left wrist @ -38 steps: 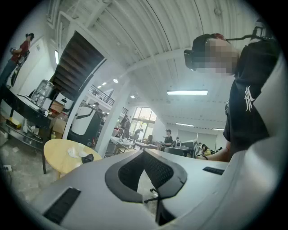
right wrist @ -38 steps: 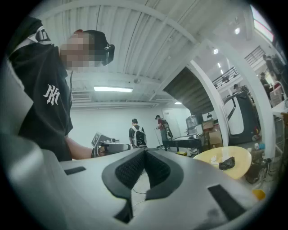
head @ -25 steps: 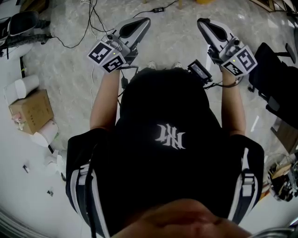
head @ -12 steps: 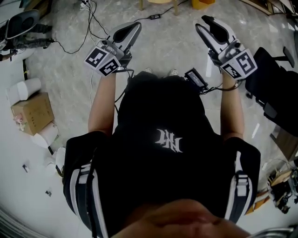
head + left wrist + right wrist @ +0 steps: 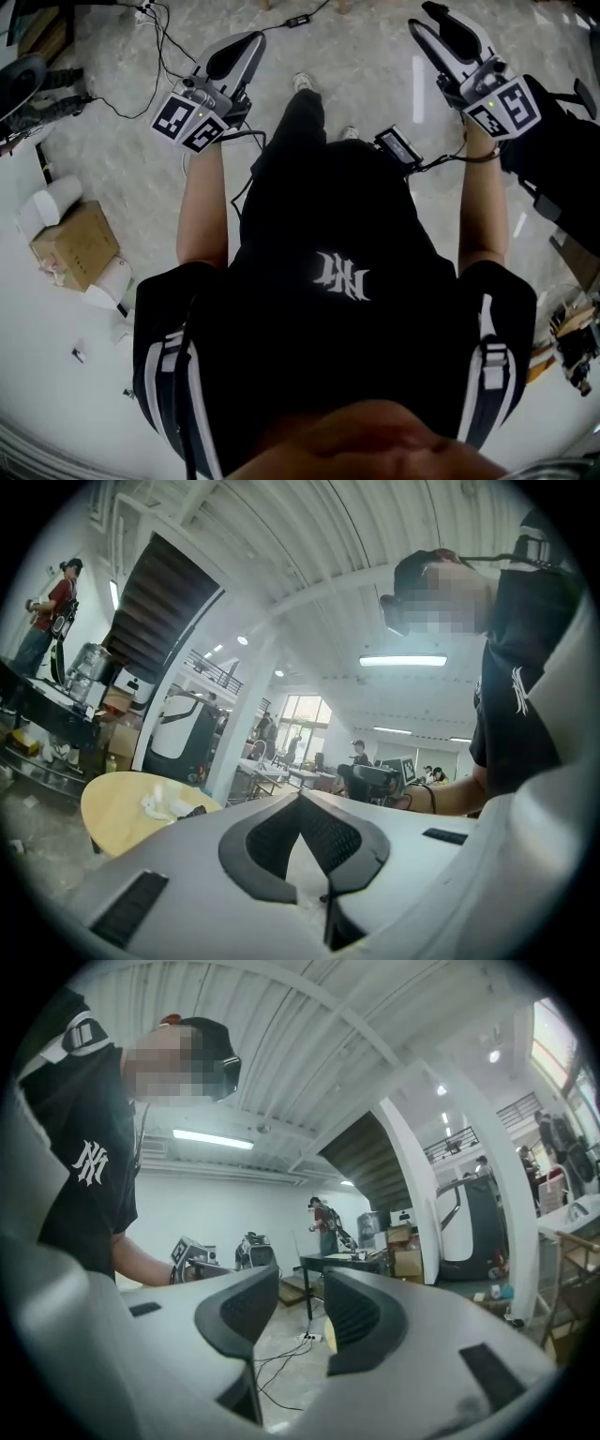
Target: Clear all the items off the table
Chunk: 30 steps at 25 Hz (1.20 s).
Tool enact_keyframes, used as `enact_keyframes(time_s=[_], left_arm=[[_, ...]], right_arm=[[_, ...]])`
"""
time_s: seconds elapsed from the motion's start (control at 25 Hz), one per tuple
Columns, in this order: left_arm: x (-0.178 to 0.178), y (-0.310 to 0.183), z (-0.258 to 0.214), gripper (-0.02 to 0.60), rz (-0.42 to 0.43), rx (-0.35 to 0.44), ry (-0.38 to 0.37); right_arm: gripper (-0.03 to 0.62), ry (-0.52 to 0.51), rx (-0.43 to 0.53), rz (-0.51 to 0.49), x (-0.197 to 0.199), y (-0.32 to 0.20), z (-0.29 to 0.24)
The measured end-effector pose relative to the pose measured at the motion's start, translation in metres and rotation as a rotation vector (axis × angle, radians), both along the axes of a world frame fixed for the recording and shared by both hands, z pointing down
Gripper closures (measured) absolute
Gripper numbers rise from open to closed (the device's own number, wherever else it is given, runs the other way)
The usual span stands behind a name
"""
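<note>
I hold both grippers level over a marble floor while walking. In the left gripper view a round yellow table [image 5: 117, 808] stands ahead at the left, with crumpled white items [image 5: 161, 805] and a small dark thing [image 5: 194, 811] on it. My left gripper [image 5: 246, 42] [image 5: 300, 799] is shut with its pads meeting at the tip and nothing in it. My right gripper [image 5: 433, 19] [image 5: 302, 1302] stands open; its jaws have just been opening and only floor and cables show in the gap.
A cardboard box [image 5: 75, 246] and paper rolls [image 5: 52, 202] lie on the floor at the left. Cables [image 5: 178, 42] run across the floor ahead. A black chair [image 5: 562, 159] stands at the right. A dark table [image 5: 342, 1262] and a standing person [image 5: 323, 1227] are far ahead.
The floor has slid past as I walk, and one leg now steps out ahead. Both grippers have spread outward in the view. The right gripper's jaws have parted; the left stays shut.
</note>
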<state>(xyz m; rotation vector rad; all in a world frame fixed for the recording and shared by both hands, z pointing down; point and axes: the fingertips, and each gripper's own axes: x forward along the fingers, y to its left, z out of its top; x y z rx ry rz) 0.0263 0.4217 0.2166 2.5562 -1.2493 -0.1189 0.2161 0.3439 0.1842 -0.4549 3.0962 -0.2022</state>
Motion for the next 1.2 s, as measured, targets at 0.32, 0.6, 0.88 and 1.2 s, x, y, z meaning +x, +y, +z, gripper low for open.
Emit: enact_keyframes(time_s=[0.32, 0.6, 0.88, 1.2], left_arm=[[-0.063, -0.088, -0.002, 0.569, 0.019, 0.028, 0.050], [-0.083, -0.144, 0.011, 0.569, 0.037, -0.001, 0.048], [-0.073, -0.193, 0.041, 0.569, 0.010, -0.067, 0.013], [-0.093, -0.280, 0.085, 0.569, -0.140, -0.188, -0.020]], right_arm=[[0.437, 0.051, -0.057, 0.084, -0.040, -0.090, 0.011], [0.395, 0.085, -0.062, 0.041, -0.107, -0.132, 0.028], [0.322, 0.110, -0.039, -0.039, -0.117, -0.182, 0.059], [0.245, 0.147, -0.068, -0.201, -0.143, -0.288, 0.116]])
